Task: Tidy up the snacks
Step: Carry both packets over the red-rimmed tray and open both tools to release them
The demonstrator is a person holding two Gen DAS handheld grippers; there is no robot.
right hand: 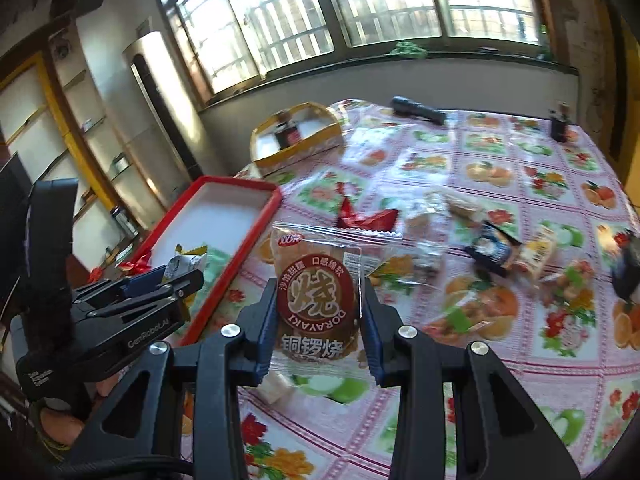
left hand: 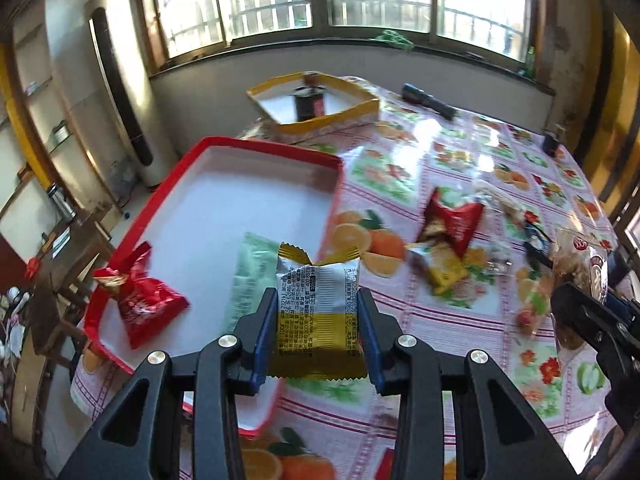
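- Snacks lie loose on the tabletop (left hand: 460, 152) right of the trays: a red packet (left hand: 452, 220), a yellow packet (left hand: 442, 270) touching it, and blurred clear wrappers beyond them.
- Farther back, a black flashlight (left hand: 430, 101) lies near the window side, well apart from the snacks.
- A yellow tray (left hand: 320, 122) at the back holds one dark jar (left hand: 309, 101).
- The red tray (left hand: 332, 162) holds a red pouch (left hand: 140, 300) at its near left edge and a pale green packet (left hand: 250, 276) beside it.
- The left gripper (left hand: 318, 312) is clamped on a silver-and-gold packet (left hand: 318, 304), held over the red tray's near right edge, just above the green packet.
- The right gripper (right hand: 318, 312) grips a clear dorayaki packet (right hand: 318, 300) upright above the tabletop, just right of the red tray.
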